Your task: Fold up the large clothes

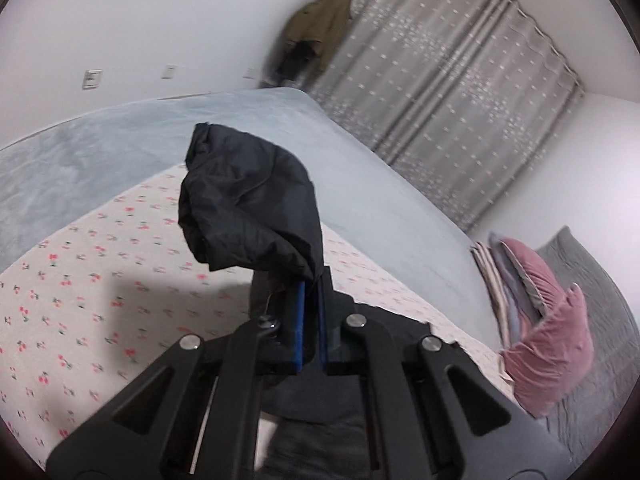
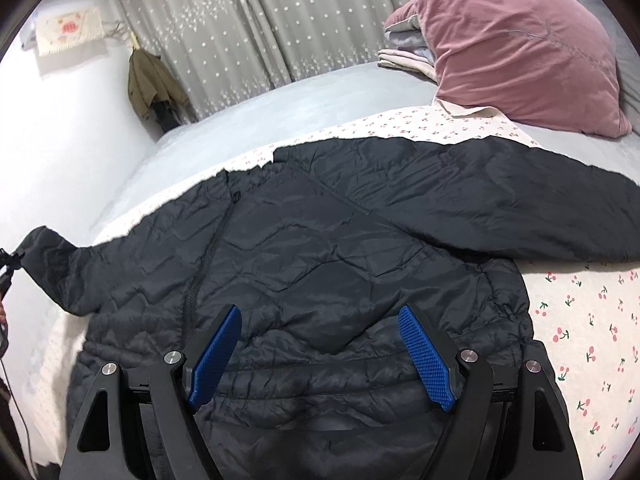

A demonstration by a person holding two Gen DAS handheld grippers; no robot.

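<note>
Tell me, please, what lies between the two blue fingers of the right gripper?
In the right wrist view, the right gripper is open over the black quilted jacket; only jacket fabric shows between its fingers, and they do not press on it.

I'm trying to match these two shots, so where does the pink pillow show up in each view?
Left wrist view: pink pillow at the lower right, beside the folded bedding.
Right wrist view: pink pillow at the upper right, above the black jacket.
Shared landmark: the olive coat hanging by the curtain.
</note>
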